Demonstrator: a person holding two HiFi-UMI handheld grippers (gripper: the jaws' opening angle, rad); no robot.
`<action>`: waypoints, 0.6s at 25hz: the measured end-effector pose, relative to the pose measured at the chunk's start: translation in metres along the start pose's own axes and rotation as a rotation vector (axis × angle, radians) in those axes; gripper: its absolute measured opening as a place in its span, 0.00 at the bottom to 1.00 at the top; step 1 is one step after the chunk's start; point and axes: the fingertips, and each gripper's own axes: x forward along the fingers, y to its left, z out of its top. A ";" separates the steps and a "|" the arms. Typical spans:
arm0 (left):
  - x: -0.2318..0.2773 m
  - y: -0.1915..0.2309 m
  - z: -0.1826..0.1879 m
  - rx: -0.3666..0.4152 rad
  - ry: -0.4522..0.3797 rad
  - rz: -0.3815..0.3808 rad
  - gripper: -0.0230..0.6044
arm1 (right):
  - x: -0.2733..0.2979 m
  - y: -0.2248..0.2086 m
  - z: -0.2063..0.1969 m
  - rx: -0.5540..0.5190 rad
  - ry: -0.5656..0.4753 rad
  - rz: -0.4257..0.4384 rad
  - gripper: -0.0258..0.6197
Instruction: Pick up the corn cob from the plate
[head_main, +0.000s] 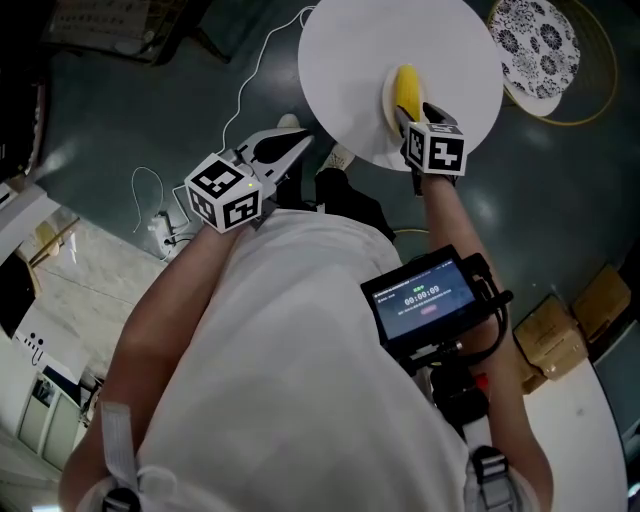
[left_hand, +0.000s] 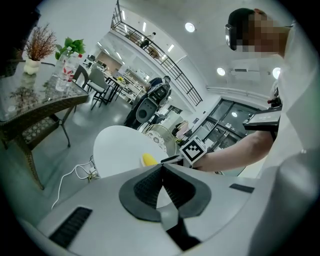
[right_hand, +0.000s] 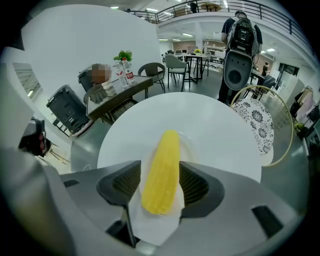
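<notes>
Right tool (right_hand: 160, 164) sits over the plate (right_hand: 152, 227) on the white desk (right_hand: 210, 125), jaws wide and straddling the corn cob (right_hand: 162, 172), its long axis running straight out between them, neither jaw pressing, while the left tool (left_hand: 162, 169) hangs well back, closed on nothing.

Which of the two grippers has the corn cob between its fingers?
The right gripper: its fingers stand apart on either side of the corn cob on the plate. The left gripper is shut, with nothing between its fingers.
</notes>
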 end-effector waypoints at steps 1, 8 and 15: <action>0.000 -0.001 -0.001 -0.001 -0.001 0.000 0.05 | 0.001 -0.001 -0.003 0.004 0.008 -0.002 0.37; -0.004 -0.002 -0.001 -0.006 -0.005 0.011 0.05 | 0.005 -0.008 -0.020 0.017 0.084 -0.025 0.42; -0.006 -0.002 -0.002 -0.019 -0.015 0.014 0.05 | 0.006 -0.011 -0.025 0.041 0.109 -0.036 0.42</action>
